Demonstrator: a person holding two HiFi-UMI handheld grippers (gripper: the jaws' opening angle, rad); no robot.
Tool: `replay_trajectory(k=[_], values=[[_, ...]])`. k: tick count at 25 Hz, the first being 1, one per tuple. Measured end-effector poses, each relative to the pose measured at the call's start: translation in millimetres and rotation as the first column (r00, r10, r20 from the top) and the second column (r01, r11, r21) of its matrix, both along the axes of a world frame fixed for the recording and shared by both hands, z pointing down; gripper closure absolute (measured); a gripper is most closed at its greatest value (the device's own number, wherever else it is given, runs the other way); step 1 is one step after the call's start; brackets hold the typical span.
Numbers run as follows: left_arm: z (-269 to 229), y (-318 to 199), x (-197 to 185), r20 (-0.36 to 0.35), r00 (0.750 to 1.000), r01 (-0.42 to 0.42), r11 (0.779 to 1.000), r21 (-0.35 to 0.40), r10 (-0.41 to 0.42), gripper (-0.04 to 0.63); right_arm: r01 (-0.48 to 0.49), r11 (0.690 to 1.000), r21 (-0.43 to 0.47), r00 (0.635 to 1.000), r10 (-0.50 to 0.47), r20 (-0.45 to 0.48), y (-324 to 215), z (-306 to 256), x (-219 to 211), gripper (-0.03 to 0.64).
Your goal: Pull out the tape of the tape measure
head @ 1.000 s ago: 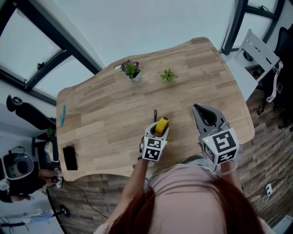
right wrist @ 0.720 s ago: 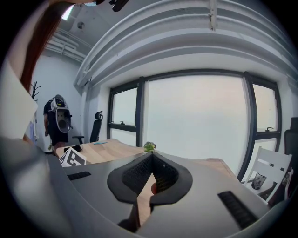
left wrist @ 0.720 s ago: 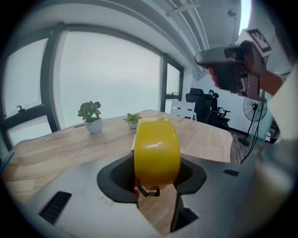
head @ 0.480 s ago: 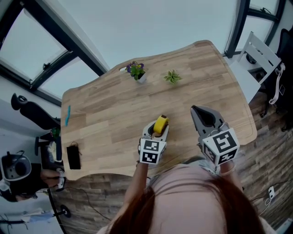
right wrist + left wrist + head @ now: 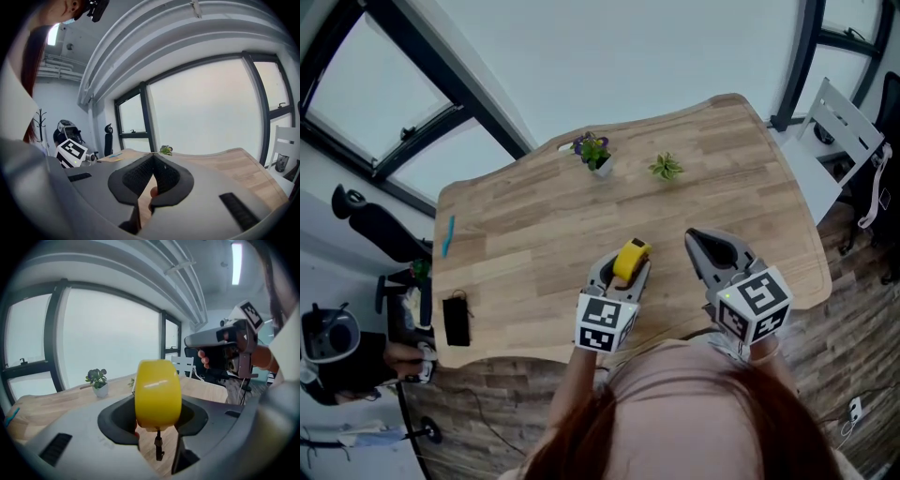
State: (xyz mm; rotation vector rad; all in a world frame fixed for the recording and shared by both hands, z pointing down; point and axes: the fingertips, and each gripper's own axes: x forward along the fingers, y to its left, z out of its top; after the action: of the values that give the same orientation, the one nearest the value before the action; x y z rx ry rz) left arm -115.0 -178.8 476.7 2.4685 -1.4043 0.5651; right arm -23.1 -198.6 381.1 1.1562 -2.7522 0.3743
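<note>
Two tools point the same way over the tabletop [image 5: 534, 234]; at left, the left tool [image 5: 623, 272] pinches the yellow tape measure [image 5: 630, 259] by its flat sides, seemingly clear of the wood, with a dark strap [image 5: 158, 448] dangling beneath; just beside it to the right, the right tool [image 5: 692, 234] has its jaws pressed together on nothing; being the free one, it likely makes the pull, reaching leftward across; which face the tape leaves from I cannot tell.

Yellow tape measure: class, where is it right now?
The tape measure is clamped in the left gripper, in the head view over the wooden table's near edge, just left of the right gripper.
</note>
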Motion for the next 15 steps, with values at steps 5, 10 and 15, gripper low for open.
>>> replay_trajectory(k=[5, 10, 15], values=[[-25.6, 11.3, -1.3, -0.007, 0.999, -0.031, 0.999, 0.015, 0.031, 0.422, 0.072, 0.996, -0.053, 0.995, -0.068, 0.077, 6.8, -1.2, -15.4, 0.617], [-46.7, 23.1, 2.3, -0.001, 0.997, -0.08, 0.996, 0.042, 0.08, 0.422, 0.141, 0.983, -0.116, 0.976, -0.118, 0.184, 13.1, -2.9, -24.6, 0.617], [-59.2, 33.1, 7.0, 0.006, 0.99, -0.14, 0.989, 0.056, 0.14, 0.422, 0.199, 0.963, -0.18, 0.946, -0.141, 0.29, 17.0, -4.8, -29.3, 0.617]])
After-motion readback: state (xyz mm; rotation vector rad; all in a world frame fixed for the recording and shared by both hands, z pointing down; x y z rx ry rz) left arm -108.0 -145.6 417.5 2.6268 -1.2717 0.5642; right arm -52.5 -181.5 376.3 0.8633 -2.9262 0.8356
